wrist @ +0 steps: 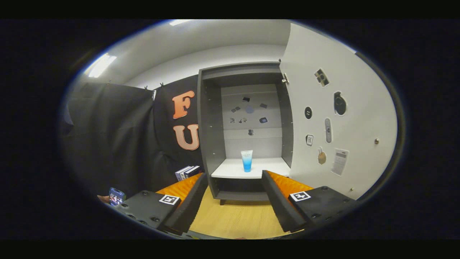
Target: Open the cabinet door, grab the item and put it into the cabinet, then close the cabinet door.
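Gripper view: the hand-held gripper [235,201] is released, fingers spread and empty. Beyond them at frame center, the tube [247,160] stands upright on the cabinet [208,118] shelf, door [337,108] swung open at right. Door stickers are too small to identify.

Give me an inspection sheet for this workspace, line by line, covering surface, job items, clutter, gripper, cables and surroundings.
Surface: wooden tabletop, bare between the fingers.
Job's things: cabinet with door swung open to the right; blue tube upright on its white shelf.
Clutter: books left of the cabinet; phone beside the left finger.
Gripper: gripper open, holding nothing, short of the cabinet.
Cables: nothing seen.
Surroundings: black cloth wall; stickers on the door.
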A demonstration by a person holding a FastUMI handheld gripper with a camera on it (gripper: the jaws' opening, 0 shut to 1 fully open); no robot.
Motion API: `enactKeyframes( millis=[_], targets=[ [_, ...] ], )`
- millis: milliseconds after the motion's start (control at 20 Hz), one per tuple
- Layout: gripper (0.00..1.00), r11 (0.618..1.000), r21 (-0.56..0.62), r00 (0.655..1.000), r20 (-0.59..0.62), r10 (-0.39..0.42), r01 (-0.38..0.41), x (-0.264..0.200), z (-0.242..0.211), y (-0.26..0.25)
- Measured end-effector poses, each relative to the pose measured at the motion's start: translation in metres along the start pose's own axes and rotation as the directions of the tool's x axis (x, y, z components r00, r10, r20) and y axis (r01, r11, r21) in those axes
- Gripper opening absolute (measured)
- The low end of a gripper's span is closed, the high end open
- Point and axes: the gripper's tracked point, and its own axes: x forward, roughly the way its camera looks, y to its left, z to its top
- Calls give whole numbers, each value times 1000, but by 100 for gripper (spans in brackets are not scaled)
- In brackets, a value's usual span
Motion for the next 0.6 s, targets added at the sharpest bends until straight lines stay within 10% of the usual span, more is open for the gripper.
enactKeyframes(
  millis=[350,600],
  targets=[
    [96,987,68,985,77,-153,148,-122,-9,-99],
    [96,916,116,912,108,-396,385,-189,-2,-188]
  ],
)
